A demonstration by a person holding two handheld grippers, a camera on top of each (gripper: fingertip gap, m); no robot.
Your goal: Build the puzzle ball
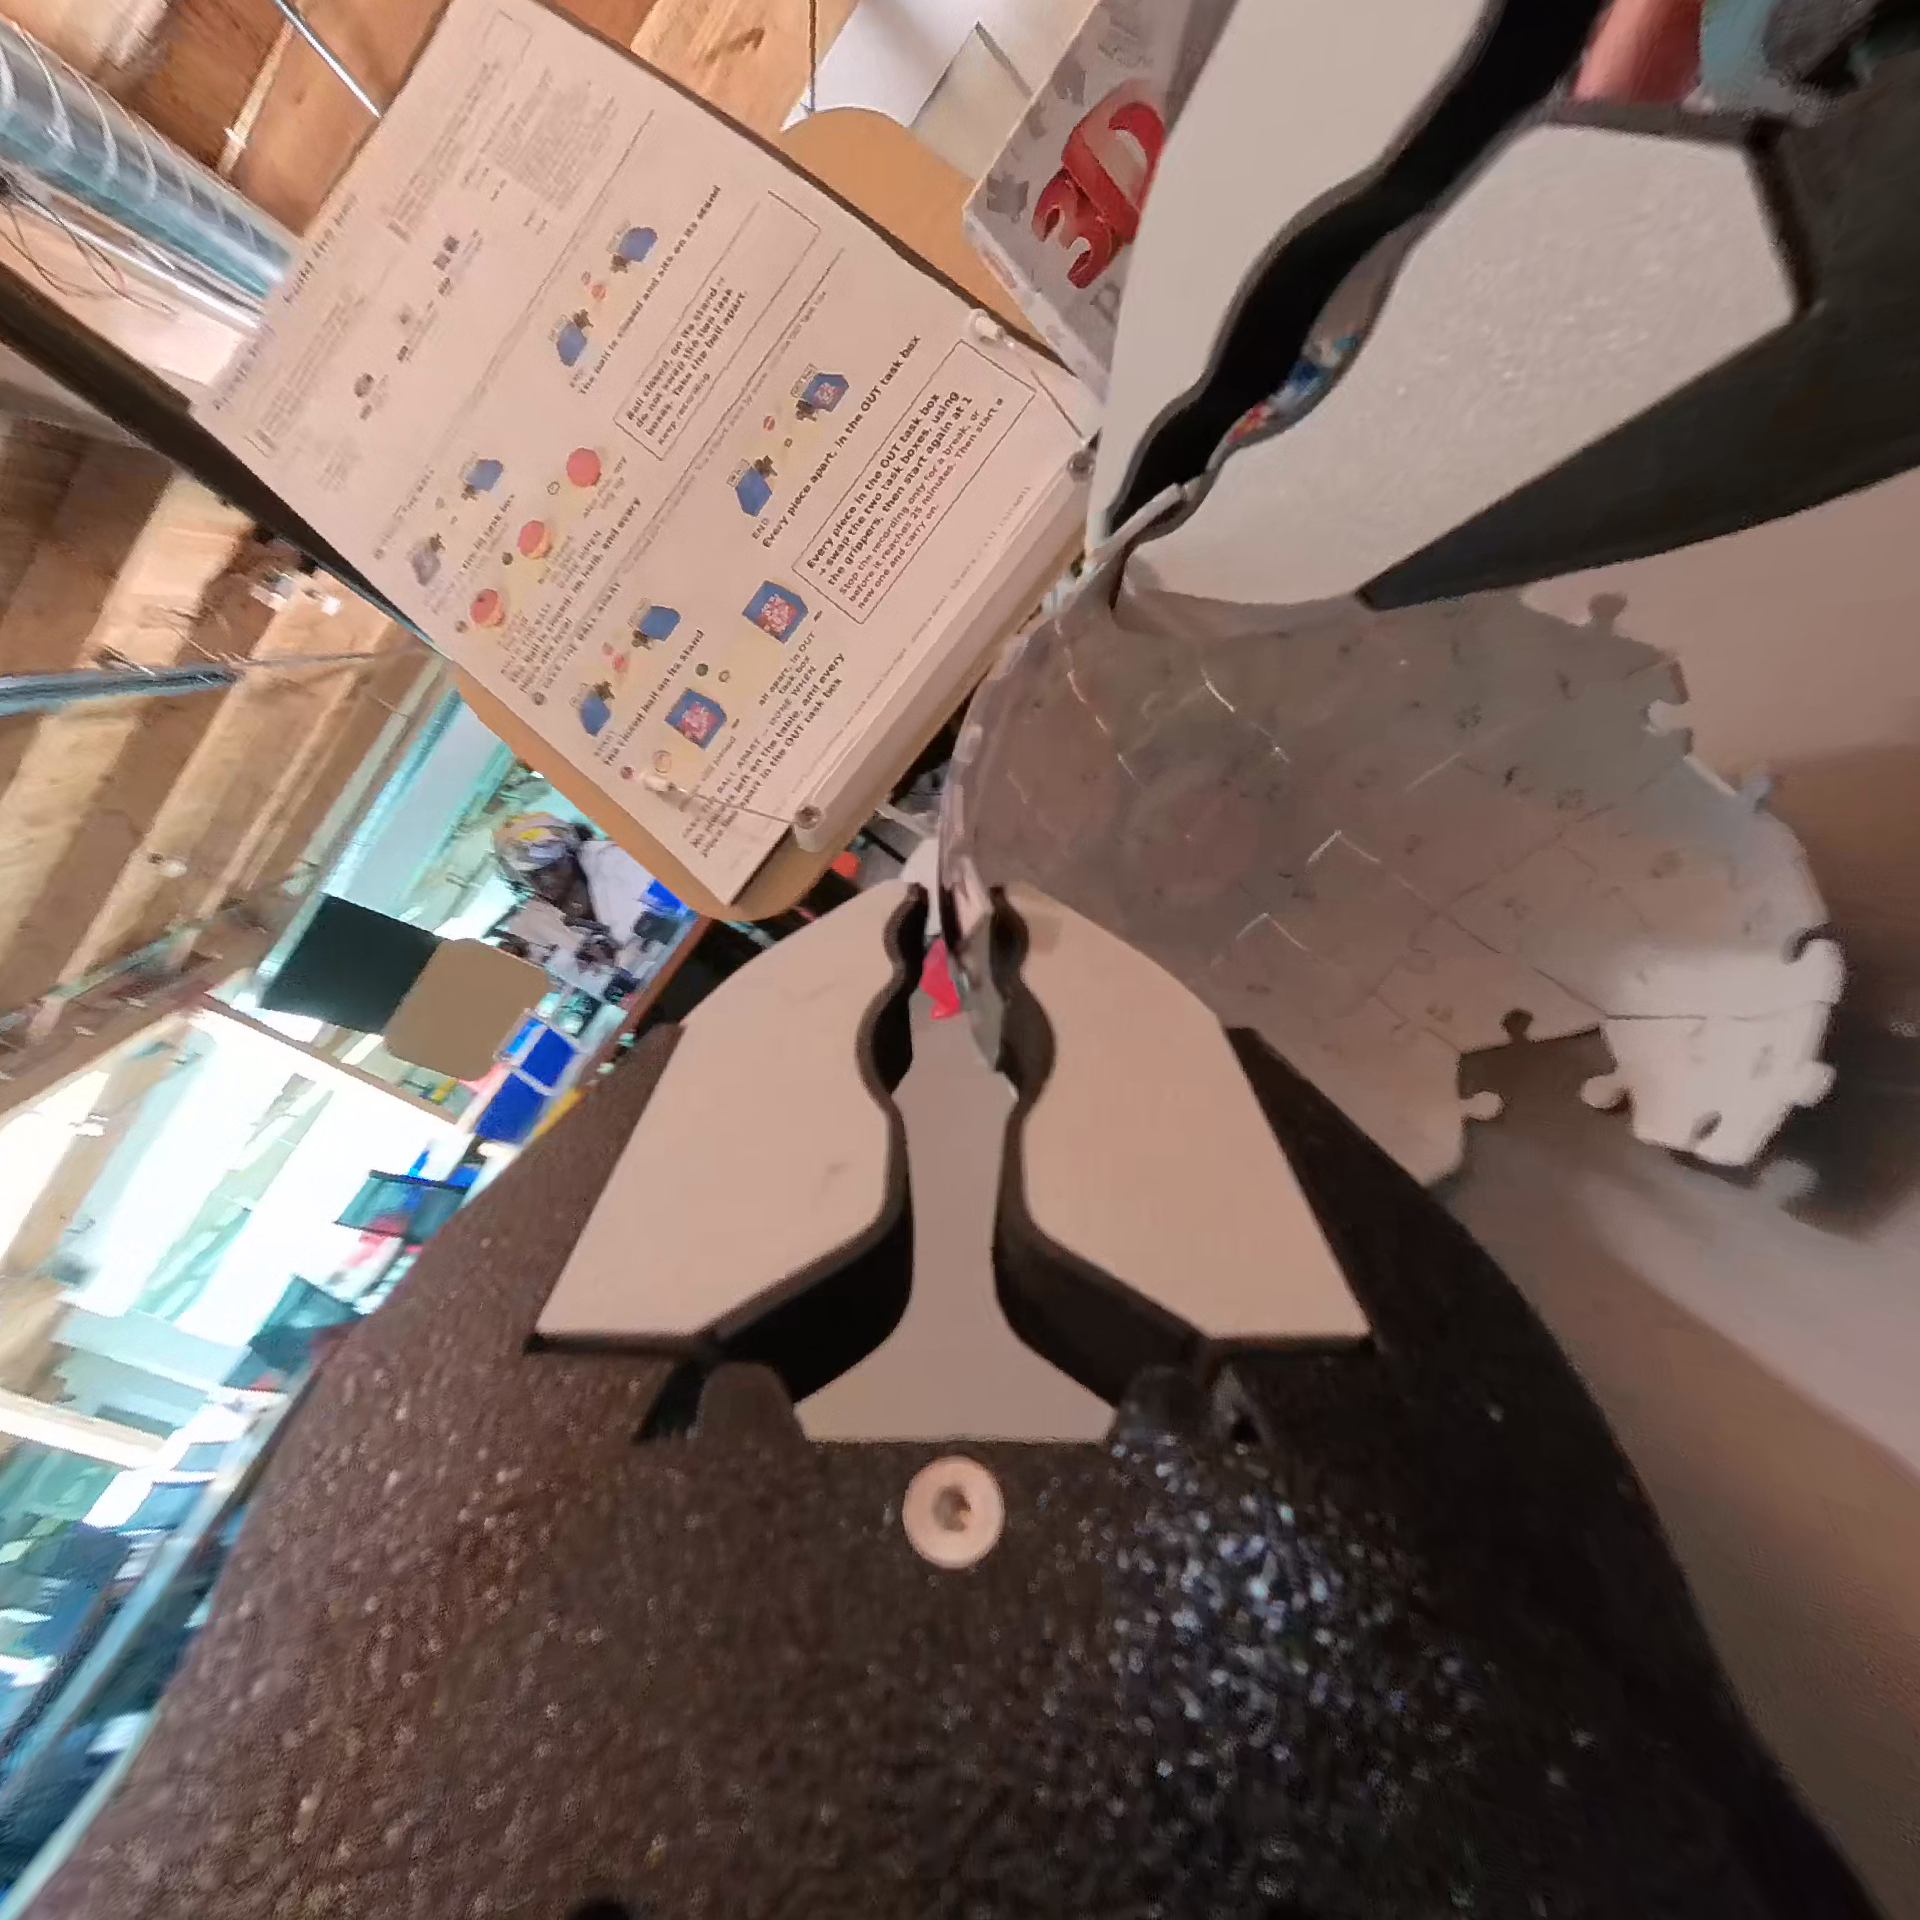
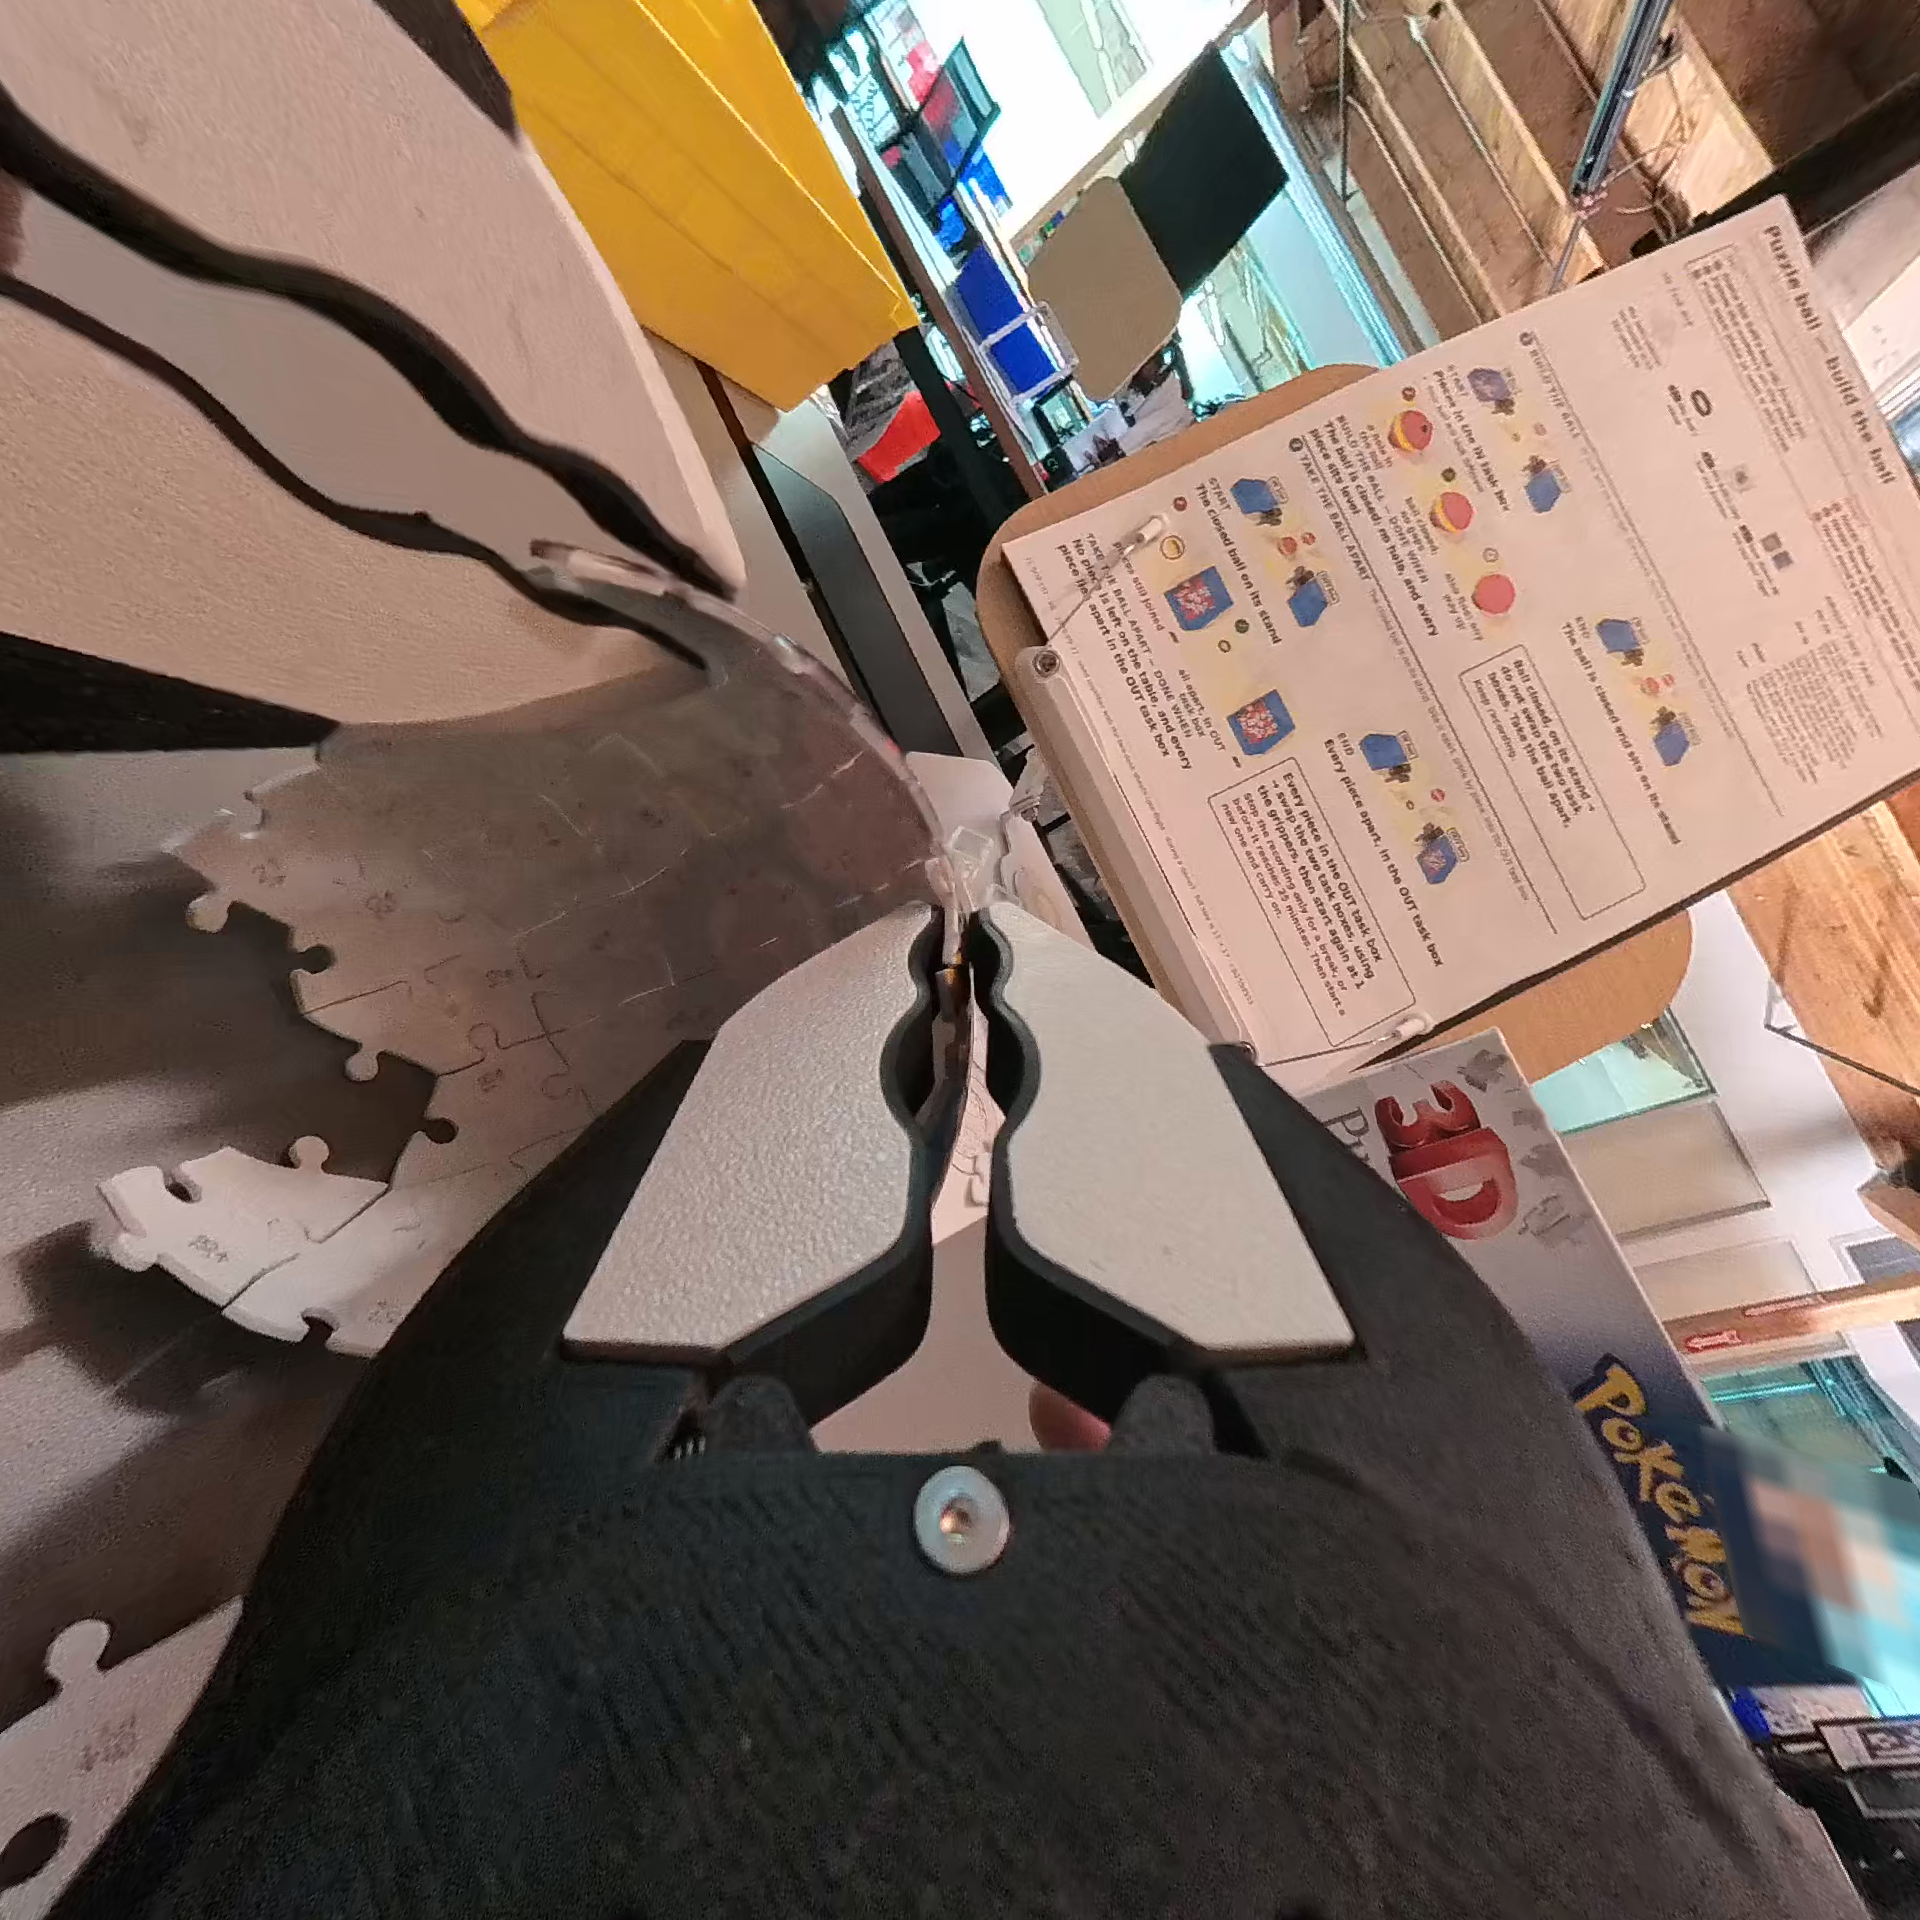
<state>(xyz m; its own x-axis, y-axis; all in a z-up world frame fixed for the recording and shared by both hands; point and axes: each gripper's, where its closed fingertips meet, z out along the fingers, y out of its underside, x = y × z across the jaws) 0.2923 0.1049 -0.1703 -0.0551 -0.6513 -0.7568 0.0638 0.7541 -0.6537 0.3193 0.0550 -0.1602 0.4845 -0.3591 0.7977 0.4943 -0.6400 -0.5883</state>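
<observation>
A curved shell of joined puzzle pieces (image 1: 1403, 810) shows its grey inner side, with a jagged, knobbed free edge. It is held in the air between both grippers. My left gripper (image 1: 961, 925) is shut on one rim of the shell, where a bit of red print shows between the pads. My right gripper (image 1: 1164, 509) comes in from the upper right and is shut on the neighbouring rim. In the right wrist view, the right gripper (image 2: 961, 925) pinches the shell (image 2: 582, 883) at its edge. The left gripper (image 2: 623, 582) grips it from the upper left.
An instruction sheet on a clipboard stand (image 1: 644, 468) (image 2: 1455, 623) is just behind the shell. The puzzle's box (image 1: 1081, 197) (image 2: 1507, 1195) stands beside it. A yellow bin (image 2: 707, 187) is farther back. Another white knobbed puzzle edge (image 2: 62, 1714) shows at lower left. The tips of one gripper are about 6 cm away from the tips of the other.
</observation>
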